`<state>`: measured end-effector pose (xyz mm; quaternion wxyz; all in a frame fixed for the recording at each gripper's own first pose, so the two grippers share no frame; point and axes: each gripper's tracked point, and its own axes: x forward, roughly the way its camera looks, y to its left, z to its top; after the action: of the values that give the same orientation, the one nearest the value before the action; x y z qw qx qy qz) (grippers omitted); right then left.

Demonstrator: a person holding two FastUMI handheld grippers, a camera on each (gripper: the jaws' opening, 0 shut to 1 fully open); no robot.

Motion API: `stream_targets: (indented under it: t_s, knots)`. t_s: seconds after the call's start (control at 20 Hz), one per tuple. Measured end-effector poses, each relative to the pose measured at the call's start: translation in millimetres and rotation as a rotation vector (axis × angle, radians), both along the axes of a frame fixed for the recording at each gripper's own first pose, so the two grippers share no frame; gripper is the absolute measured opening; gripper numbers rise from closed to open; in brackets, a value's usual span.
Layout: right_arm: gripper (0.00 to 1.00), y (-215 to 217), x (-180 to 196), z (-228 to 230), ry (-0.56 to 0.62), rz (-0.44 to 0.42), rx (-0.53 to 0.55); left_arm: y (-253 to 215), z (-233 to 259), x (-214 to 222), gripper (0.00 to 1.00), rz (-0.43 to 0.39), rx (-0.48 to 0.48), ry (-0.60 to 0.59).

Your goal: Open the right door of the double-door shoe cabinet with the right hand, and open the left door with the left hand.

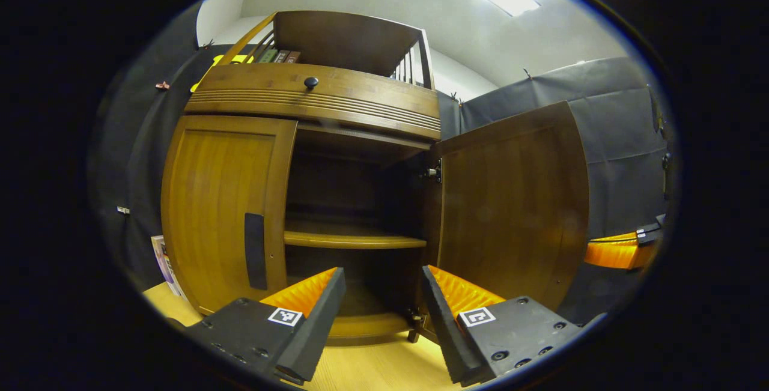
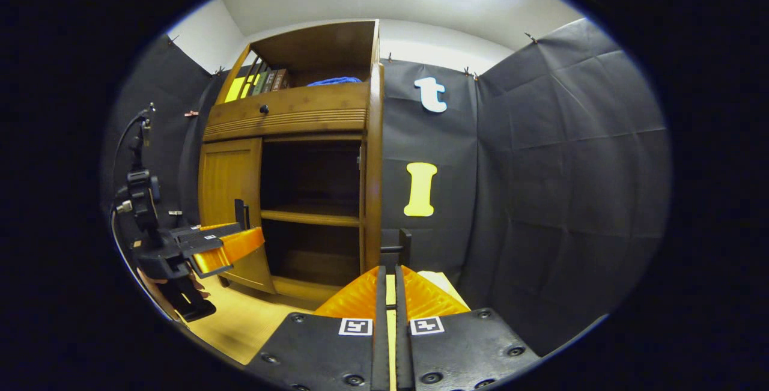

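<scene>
Shoe cabinet (image 1: 312, 139) fills the left gripper view. Its right door (image 1: 510, 199) stands swung open at three o'clock; the left door (image 1: 222, 205) at nine o'clock is closed. Left gripper (image 1: 378, 295), fingers wide apart and empty, must next reach that door's dark handle (image 1: 255, 250). Right gripper (image 2: 389, 286) fingers nearly together, pinching the right door's edge handle (image 2: 404, 248).

In the left gripper view the left tongs (image 1: 379, 295) stand with their two fingers (image 1: 315, 313) spread wide apart, nothing between them, pointing level and forward. At the far right edge of that view the tip of the right tongs (image 1: 619, 250) pokes in. In the right gripper view the right tongs (image 2: 389, 295) have their fingers pressed nearly together, a thin slit between. The left tongs (image 2: 225, 247) show there at left, held from below by a hand (image 2: 174, 286).
</scene>
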<state>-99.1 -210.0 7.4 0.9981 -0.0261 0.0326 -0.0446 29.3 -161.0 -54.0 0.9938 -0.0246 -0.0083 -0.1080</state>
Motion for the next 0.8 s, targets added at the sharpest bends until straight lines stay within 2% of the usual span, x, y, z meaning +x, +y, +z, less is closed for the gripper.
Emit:
stream_targets:
  t_s: [0.15, 0.2, 0.3, 0.35, 0.4, 0.45, 0.5, 0.55, 0.6, 0.65, 0.7, 0.75, 0.8]
  knots:
    - [0.08, 31.2, -2.7, 6.2, -0.021, 0.064, -0.010, 16.3, -9.5, 3.2, 0.80, 0.033, 0.000, 0.021]
    - [0.08, 42.6, -0.7, 6.7, -0.024, 0.092, -0.019, 22.7, -11.7, 3.9, 0.75, 0.045, -0.009, 0.023]
    - [0.27, 68.0, 2.0, 2.7, -0.019, 0.154, -0.028, 40.1, -13.0, 5.8, 0.75, 0.081, -0.017, 0.022]
    - [0.36, 76.5, 3.7, 0.0, -0.015, 0.176, -0.025, 51.9, -12.9, 7.7, 0.80, 0.110, -0.010, 0.021]
    - [0.36, 86.4, 8.6, -3.5, -0.005, 0.205, -0.018, 65.1, -14.3, 11.0, 0.75, 0.142, 0.000, 0.018]
    - [0.39, 93.9, 12.7, -7.7, 0.007, 0.224, -0.008, 78.3, -15.1, 14.1, 0.80, 0.173, 0.007, 0.016]
    - [0.52, 102.0, 17.2, -11.9, 0.013, 0.247, 0.005, 90.1, -15.4, 17.4, 0.80, 0.201, 0.014, 0.015]
    - [0.64, 106.1, 20.5, -13.0, 0.013, 0.258, 0.012, 102.9, -17.1, 20.3, 0.75, 0.233, 0.023, 0.014]
    - [0.77, 108.3, 22.9, -16.0, 0.013, 0.262, 0.019, 115.7, -17.0, 23.8, 0.75, 0.265, 0.032, 0.011]
    - [0.89, 110.2, 27.9, -17.0, 0.014, 0.261, 0.025, 125.8, -16.1, 27.9, 0.80, 0.288, 0.038, 0.006]
    - [0.90, 112.4, 33.5, -16.8, 0.010, 0.260, 0.031, 133.2, -15.8, 33.6, 0.75, 0.301, 0.040, 0.000]
    - [0.91, 114.5, 37.8, -14.8, -0.001, 0.259, 0.036, 140.5, -16.5, 39.4, 0.80, 0.310, 0.044, -0.005]
    - [0.92, 116.4, 42.0, -13.1, -0.011, 0.253, 0.037, 148.9, -16.2, 45.0, 0.75, 0.322, 0.055, -0.008]
